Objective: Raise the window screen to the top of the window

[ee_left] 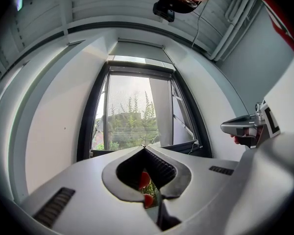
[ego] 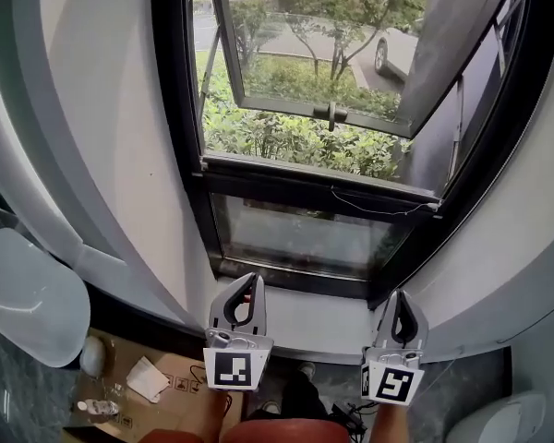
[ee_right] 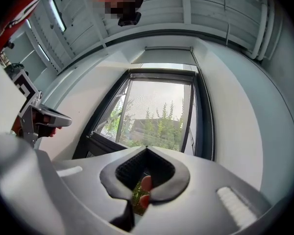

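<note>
The window [ego: 319, 109] has a dark frame, and its glass sash is swung outward over green bushes. A dark horizontal bar [ego: 314, 190] with a thin cord [ego: 379, 210] crosses the opening low down, above a fixed pane [ego: 305, 238]. Fine mesh [ee_right: 154, 102] shows over the opening in both gripper views. My left gripper [ego: 250, 278] is shut and empty, its tips short of the frame's lower left. My right gripper [ego: 399, 293] is also shut and empty, below the frame's lower right. Both point up at the window, tips meeting in the left gripper view [ee_left: 144, 147] and the right gripper view [ee_right: 146, 148].
A white sill [ego: 305, 326] runs below the window between white side walls. A pale rounded seat [ego: 28, 293] stands at the left. Cardboard with scraps [ego: 157, 386] lies on the floor. A white bin [ego: 508, 418] sits at the bottom right.
</note>
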Available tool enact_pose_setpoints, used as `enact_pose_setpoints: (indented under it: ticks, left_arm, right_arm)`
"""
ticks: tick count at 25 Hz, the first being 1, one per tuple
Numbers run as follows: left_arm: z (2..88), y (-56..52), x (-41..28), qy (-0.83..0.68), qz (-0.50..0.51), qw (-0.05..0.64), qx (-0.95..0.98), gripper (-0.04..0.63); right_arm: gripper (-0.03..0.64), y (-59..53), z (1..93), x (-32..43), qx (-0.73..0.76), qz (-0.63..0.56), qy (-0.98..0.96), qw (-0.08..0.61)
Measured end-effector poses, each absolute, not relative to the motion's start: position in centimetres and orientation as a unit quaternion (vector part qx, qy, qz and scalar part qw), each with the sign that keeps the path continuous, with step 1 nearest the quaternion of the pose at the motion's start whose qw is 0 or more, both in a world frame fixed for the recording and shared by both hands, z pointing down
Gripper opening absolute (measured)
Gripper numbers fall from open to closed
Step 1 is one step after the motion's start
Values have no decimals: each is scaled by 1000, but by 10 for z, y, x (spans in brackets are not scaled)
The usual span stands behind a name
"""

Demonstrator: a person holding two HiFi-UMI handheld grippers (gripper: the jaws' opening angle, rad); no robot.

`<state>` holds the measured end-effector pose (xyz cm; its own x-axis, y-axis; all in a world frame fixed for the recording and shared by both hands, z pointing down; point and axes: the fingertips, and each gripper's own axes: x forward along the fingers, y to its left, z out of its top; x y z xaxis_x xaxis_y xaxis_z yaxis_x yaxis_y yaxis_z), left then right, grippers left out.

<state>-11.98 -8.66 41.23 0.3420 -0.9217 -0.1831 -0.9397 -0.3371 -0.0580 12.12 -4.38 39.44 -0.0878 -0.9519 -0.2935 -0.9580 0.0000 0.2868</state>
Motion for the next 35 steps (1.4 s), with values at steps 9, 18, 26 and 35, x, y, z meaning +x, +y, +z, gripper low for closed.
enact_pose_setpoints:
  ticks: [9, 18, 26, 35]
  left_arm:
    - [409, -133, -98, 569, 40, 92, -816, 5]
    - [403, -197, -69, 579, 25, 108, -808, 5]
    - [401, -253, -43, 593, 7, 118, -796, 6]
    - [404, -290, -33, 601, 6, 113, -791, 6]
  right_arm:
    - [11, -91, 395, 143, -678, 203, 706, 19]
    - [11, -161, 400, 176, -677, 190, 710, 33]
    - [11, -222, 389, 199, -662, 202, 721, 48]
    - [11, -262, 396, 202, -648, 192, 736, 44]
